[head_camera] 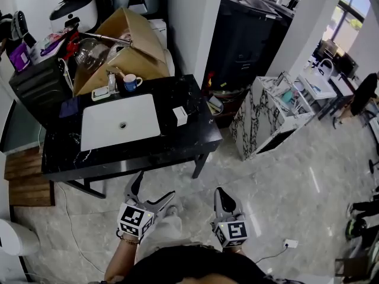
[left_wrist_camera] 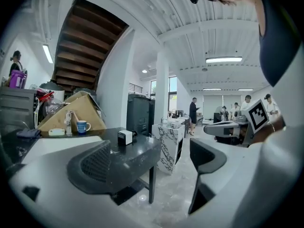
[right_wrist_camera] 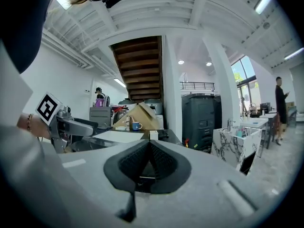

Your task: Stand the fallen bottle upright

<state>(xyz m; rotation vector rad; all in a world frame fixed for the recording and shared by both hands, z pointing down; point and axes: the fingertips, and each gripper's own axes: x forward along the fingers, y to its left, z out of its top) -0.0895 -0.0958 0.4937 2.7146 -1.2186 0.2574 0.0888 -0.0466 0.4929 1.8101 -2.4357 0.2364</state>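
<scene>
A black table (head_camera: 177, 144) (left_wrist_camera: 137, 148) holds a white sink basin (head_camera: 120, 121). Behind the basin, a small clear bottle (head_camera: 111, 81) (left_wrist_camera: 69, 122) appears upright beside a blue mug (head_camera: 131, 83) (left_wrist_camera: 83, 126). No bottle lying on its side is clear in any view. A small white box (head_camera: 180, 116) (left_wrist_camera: 125, 137) (right_wrist_camera: 153, 135) sits near the table's right end. My left gripper (head_camera: 154, 189) (left_wrist_camera: 152, 165) hangs open and empty just before the table's front edge. To its right, my right gripper (head_camera: 220, 195) (right_wrist_camera: 149, 148) is shut on nothing, over the floor.
An open cardboard box (head_camera: 127, 43) leans at the table's back. A marble-patterned cabinet (head_camera: 266, 114) stands right of the table, with a tall black cabinet (head_camera: 246, 34) behind it. Wooden steps (head_camera: 23, 176) lie at the left. People stand far right.
</scene>
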